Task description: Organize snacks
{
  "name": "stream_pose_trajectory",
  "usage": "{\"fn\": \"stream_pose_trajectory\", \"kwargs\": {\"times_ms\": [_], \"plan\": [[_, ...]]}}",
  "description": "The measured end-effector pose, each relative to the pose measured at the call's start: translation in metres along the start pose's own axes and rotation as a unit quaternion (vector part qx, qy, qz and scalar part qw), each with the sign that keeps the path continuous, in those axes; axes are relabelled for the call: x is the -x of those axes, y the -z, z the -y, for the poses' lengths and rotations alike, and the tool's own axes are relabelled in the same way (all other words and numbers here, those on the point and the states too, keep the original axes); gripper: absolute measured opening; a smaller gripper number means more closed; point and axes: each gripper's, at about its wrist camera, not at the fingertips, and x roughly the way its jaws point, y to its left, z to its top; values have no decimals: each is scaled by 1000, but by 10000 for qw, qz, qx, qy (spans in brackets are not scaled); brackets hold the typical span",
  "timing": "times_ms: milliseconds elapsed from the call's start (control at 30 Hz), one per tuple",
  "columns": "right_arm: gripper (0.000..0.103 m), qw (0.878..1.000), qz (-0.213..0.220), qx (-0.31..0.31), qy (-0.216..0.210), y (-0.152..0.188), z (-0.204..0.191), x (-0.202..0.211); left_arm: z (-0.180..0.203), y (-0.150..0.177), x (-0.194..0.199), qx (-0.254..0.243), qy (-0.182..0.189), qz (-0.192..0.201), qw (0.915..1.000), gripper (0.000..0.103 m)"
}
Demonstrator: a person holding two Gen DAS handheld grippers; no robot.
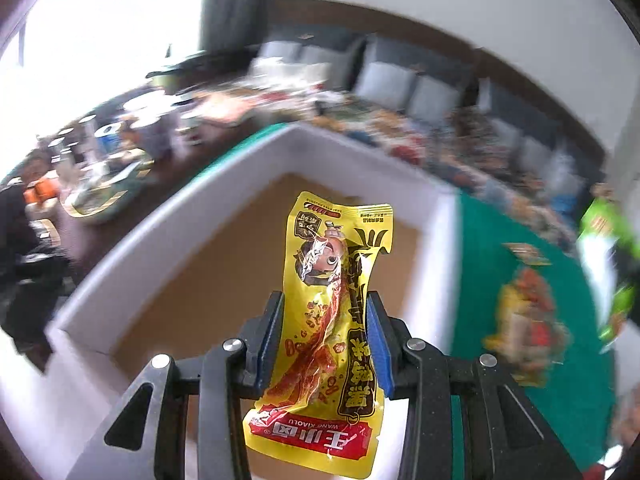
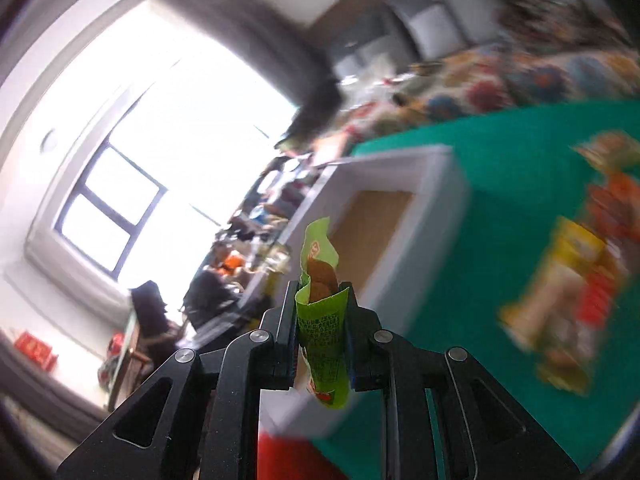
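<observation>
Left gripper (image 1: 326, 336) is clamped on a yellow pack (image 1: 328, 332), fingers pinching its middle from both sides; the pack stands lengthwise along the fingers, printed face to the camera, red band at the near end. It hangs over the open white box (image 1: 176, 216), above the box's brown floor, not touching it.

Right gripper (image 2: 320, 334) is clamped on a green pack (image 2: 322, 320), squeezed and curled between the fingers, top end sticking up past the tips. It is held in the air near the box (image 2: 424, 240), to the box's near side, not over the opening as far as can be told.

The box sits on a green mat (image 1: 492, 220). More snack packs (image 1: 528, 312) lie on the mat to the right of the box, blurred; same pile (image 2: 572, 276) shows in the right wrist view. Green pack also shows blurred at the right edge of the left wrist view (image 1: 608, 264).
</observation>
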Motion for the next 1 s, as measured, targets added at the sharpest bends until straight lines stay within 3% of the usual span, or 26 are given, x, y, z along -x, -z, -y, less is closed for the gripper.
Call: {"fn": "stream_pose_trajectory", "kwargs": {"times_ms": [133, 200, 233, 333, 500, 633, 733, 900, 1000], "plan": [[23, 9998, -168, 68, 13, -11, -28, -74, -35, 8, -45, 64, -819, -606, 9948, 52], [49, 9994, -209, -15, 286, -12, -29, -106, -41, 20, -63, 73, -958, -922, 9911, 77], [60, 9990, -243, -82, 376, -9, -28, -110, -42, 24, -66, 55, -1008, -962, 9902, 82], [64, 9971, -196, -291, 671, -1, -7, -108, -39, 33, -65, -44, -1063, -880, 9904, 89], [64, 9896, 9, 193, 1422, 17, 33, -53, -16, 34, -57, -206, -904, -599, 9939, 91], [65, 9721, 207, 638, 2250, 53, 85, 9, 12, 43, -54, -709, -778, -695, 9920, 91], [65, 9495, 318, 851, 3004, 91, 134, 68, 29, 47, -58, -884, -865, -871, 9885, 91], [65, 9002, 495, 661, 4275, 154, 223, 166, 59, 57, -61, -1241, -1240, -897, 9804, 91], [65, 8825, 556, 250, 4664, 176, 264, 215, 67, 60, -62, -1273, -1260, -949, 9793, 91]]}}
